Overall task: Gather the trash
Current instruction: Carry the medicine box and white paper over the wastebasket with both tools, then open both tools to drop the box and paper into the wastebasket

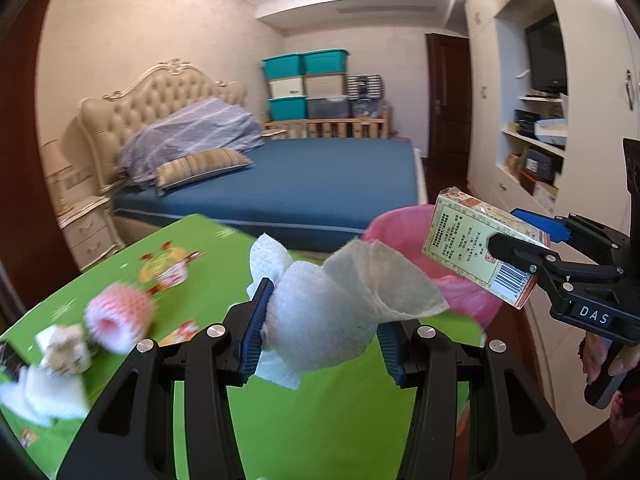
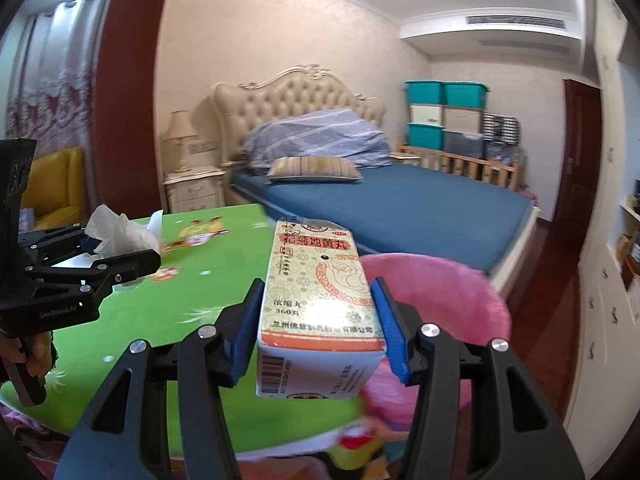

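Note:
My left gripper (image 1: 320, 332) is shut on a crumpled white paper towel (image 1: 332, 308), held above the green table (image 1: 312, 420). My right gripper (image 2: 318, 328) is shut on a cream and orange medicine box (image 2: 316, 304); the same medicine box (image 1: 480, 256) shows at the right of the left wrist view, over the bin. A bin lined with a pink bag (image 2: 440, 300) stands just past the table's far right corner, ahead of both grippers. In the right wrist view the left gripper (image 2: 116, 260) appears at the left with the paper towel (image 2: 120, 232) in it.
On the table's left part lie a pink foam fruit net (image 1: 120, 320), a small dirty wad (image 1: 66, 350) and white tissue (image 1: 44, 396). A blue bed (image 1: 304, 184) stands behind the table, a nightstand (image 1: 88, 228) to its left, and white cupboards (image 1: 532, 160) along the right wall.

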Demonstrator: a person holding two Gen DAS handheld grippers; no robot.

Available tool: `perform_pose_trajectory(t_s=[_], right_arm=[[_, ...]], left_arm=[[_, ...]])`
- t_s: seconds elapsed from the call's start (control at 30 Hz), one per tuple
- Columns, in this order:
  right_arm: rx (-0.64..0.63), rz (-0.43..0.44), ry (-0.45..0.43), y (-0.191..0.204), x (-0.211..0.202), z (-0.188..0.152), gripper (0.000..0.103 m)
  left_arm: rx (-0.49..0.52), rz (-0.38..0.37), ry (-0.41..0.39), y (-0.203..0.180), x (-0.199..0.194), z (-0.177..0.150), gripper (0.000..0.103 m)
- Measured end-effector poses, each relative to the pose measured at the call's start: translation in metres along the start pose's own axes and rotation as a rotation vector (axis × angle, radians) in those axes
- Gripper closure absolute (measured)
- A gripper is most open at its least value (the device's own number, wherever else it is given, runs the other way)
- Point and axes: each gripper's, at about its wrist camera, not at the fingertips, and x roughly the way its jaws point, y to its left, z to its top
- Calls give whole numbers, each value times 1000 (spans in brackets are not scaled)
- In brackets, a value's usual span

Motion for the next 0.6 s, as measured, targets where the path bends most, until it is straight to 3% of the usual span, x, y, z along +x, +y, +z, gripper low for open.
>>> perform_pose_trajectory(t_s=[0.27,0.6], right_arm=[[39,-102,-6,-57,4,-3,51],[73,-117,39,-90,43,-7,50]], left_arm=[[16,-108,14,-40,51,27,56],[39,-169,31,-86,114,55,56]])
